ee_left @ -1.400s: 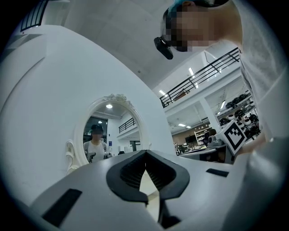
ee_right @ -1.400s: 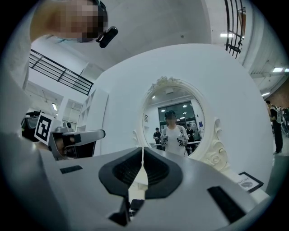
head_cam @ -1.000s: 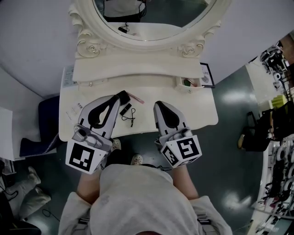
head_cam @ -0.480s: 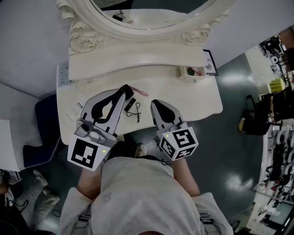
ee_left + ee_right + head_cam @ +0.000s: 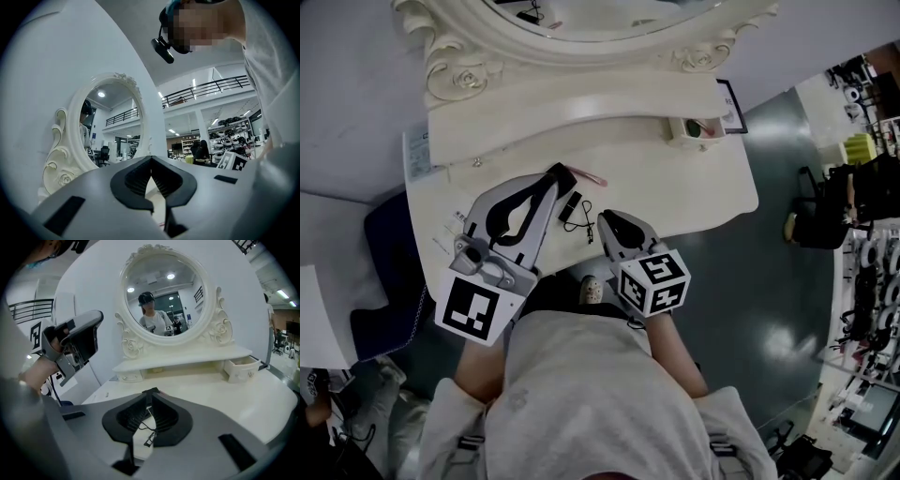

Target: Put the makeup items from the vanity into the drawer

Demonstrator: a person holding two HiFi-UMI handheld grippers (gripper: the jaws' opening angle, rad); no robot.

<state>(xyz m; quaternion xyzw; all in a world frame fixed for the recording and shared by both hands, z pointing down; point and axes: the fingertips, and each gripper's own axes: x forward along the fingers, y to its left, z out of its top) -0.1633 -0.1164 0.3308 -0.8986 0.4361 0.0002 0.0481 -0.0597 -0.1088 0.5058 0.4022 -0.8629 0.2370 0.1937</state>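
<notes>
A small black makeup stick [image 5: 571, 206] lies on the white vanity top [image 5: 675, 202], with a thin black cord [image 5: 586, 228] beside it and a pink stick [image 5: 592, 176] just behind. My left gripper [image 5: 556, 176] is raised over the table left of these items, tilted upward, jaws shut and empty [image 5: 151, 159]. My right gripper [image 5: 605, 221] hovers near the front edge, just right of the cord, jaws shut with nothing between them [image 5: 150, 394]. The cord [image 5: 149, 434] shows under its jaws. The small drawer [image 5: 697, 129] at the back right stands open with a few items inside.
An oval mirror in a carved white frame [image 5: 450, 70] rises behind a raised shelf [image 5: 581, 103]. Papers [image 5: 450, 230] lie at the table's left end, and a dark framed card [image 5: 733, 105] stands by the drawer. Grey floor surrounds the table; a dark stool [image 5: 380, 281] sits at the left.
My right gripper has drawn back toward the front edge and turned a little left. The left gripper has stayed over the same spot. The head view has shifted.
</notes>
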